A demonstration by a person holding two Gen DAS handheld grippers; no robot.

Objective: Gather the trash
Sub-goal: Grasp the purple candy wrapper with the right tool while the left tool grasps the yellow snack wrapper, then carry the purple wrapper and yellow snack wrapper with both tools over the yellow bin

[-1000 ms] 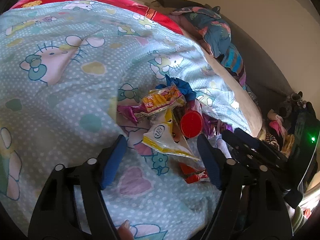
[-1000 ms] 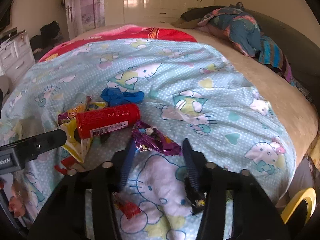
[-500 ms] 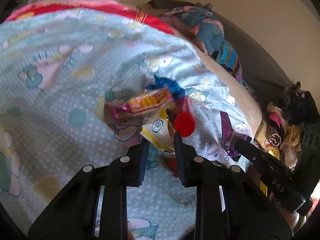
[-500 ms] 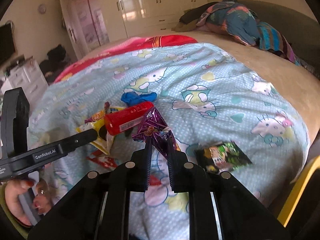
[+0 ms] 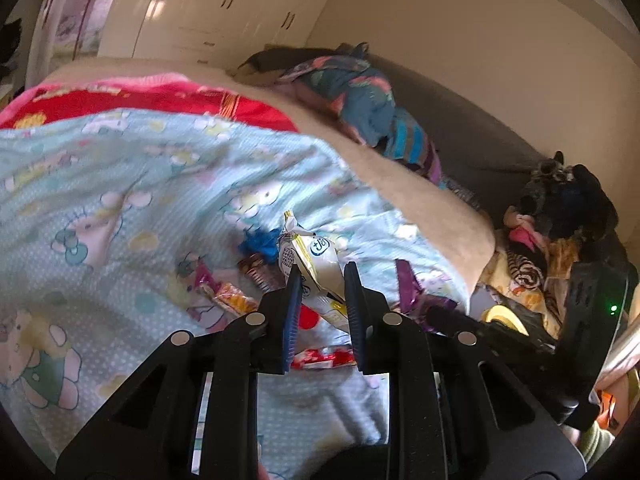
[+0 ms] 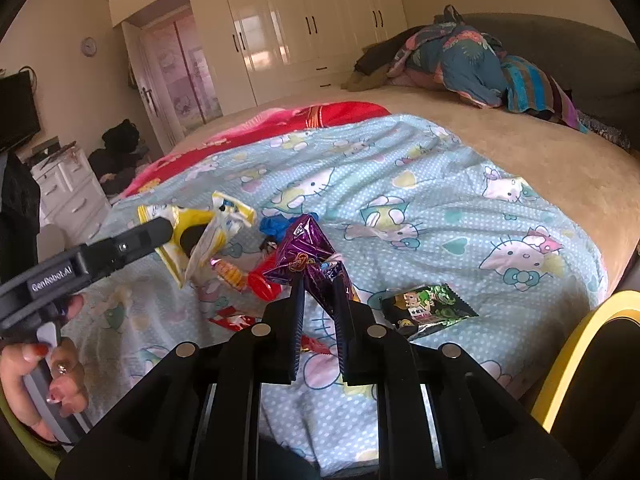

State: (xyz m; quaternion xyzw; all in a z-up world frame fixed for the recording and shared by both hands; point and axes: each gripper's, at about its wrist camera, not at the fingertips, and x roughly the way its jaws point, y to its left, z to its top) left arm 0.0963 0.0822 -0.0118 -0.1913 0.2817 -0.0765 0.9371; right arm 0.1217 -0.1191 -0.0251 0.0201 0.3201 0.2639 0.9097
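Left tongs (image 5: 320, 280) clamped on the yellow-and-white wrapper (image 5: 310, 258), lifted clear of the bed (image 6: 460, 184), long axis running straight out ahead past the tips. Right tongs (image 6: 319, 286) pinched shut on the purple wrapper (image 6: 304, 254), likewise raised, its crumpled body fanning up and forward from the tips. Both loads carried, so probably bound for a bin next; a yellow rim (image 6: 568, 352) sits low to the right of the right tongs, near and nearer to that arm than to the left, though whether a bin cannot be told. Still lying on the bedcover: a green-and-black packet (image 6: 428, 310) just right of and slightly ahead of the right tongs, a red tube (image 6: 262, 286) just left of them, red scraps (image 6: 234, 320) lower left, a blue crumple (image 6: 276, 226) further ahead.
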